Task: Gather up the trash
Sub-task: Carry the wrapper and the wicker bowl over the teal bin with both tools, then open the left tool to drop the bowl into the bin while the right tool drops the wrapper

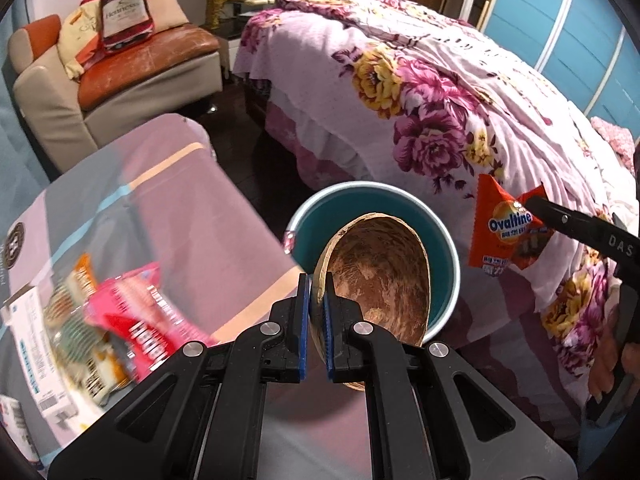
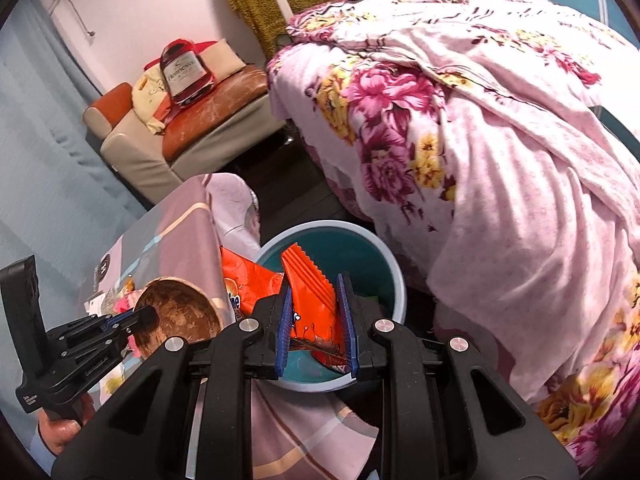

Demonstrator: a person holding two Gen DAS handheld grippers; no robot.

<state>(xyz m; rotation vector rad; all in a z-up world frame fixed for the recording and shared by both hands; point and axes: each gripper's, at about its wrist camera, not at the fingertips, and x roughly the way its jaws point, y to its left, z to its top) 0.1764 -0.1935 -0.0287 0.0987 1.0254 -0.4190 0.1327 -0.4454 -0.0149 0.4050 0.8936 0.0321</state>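
Note:
My left gripper (image 1: 317,292) is shut on the rim of a brown coconut-shell half (image 1: 376,276), held over the teal bin (image 1: 444,248) that stands on the floor beside the table. The same shell (image 2: 176,316) and left gripper (image 2: 146,316) show at the lower left of the right wrist view. My right gripper (image 2: 316,312) is shut on an orange Ovaltine wrapper (image 2: 316,300), above the bin (image 2: 396,280). In the left wrist view that wrapper (image 1: 504,228) hangs to the right of the bin, pinched by the right gripper (image 1: 536,204).
A table with a pink and grey cloth (image 1: 180,208) holds a red-pink snack wrapper (image 1: 148,320), other packets and a white box (image 1: 32,344). A bed with a floral blanket (image 1: 420,100) is at the right. A sofa (image 1: 120,72) stands behind.

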